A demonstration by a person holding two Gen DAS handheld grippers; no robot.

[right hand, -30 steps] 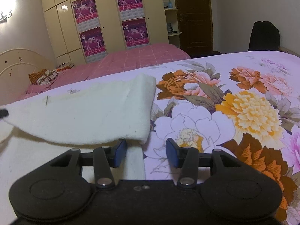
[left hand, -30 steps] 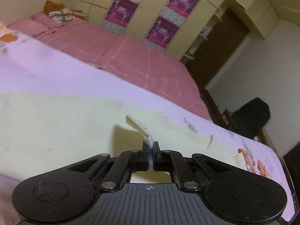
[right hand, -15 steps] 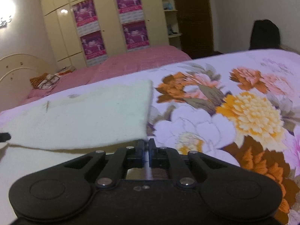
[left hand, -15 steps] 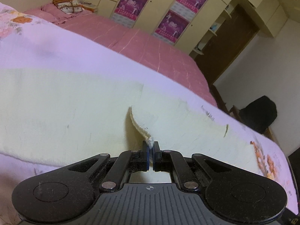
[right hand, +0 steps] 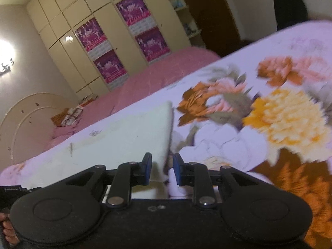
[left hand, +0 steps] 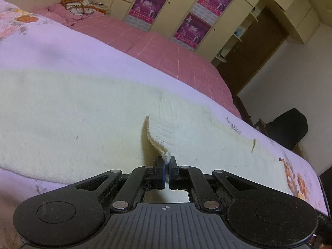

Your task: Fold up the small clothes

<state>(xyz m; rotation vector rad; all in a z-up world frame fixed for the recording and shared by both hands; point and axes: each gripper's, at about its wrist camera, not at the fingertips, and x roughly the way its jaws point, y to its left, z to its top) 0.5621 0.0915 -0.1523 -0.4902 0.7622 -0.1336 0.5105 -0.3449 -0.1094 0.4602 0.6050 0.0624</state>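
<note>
Left gripper [left hand: 167,166] jaws pinched fully together on a corner of the cream knit garment [left hand: 83,112]; the held corner is ribbed, lifted into a small peak just ahead of the pads, rest of the cloth lying flat beyond and to both sides. Right gripper [right hand: 162,170] jaws a little apart, just been opening; the garment's right edge [right hand: 145,132] sits between the blue pads but neither pad visibly presses it, view is motion-blurred. Cloth here looks like a folded layer, thick soft edge, running up and away from the jaws.

Garment: pale cream, fine knit, ribbed hem, a few dark lint specks. It lies on a lilac floral bedspread [right hand: 280,112] with big orange, yellow and white blossoms, smooth printed fabric. Behind it a pink checked bed [left hand: 166,49], cream wardrobe doors [right hand: 68,56] with magenta posters [left hand: 149,4], dark wooden door [left hand: 255,47].
</note>
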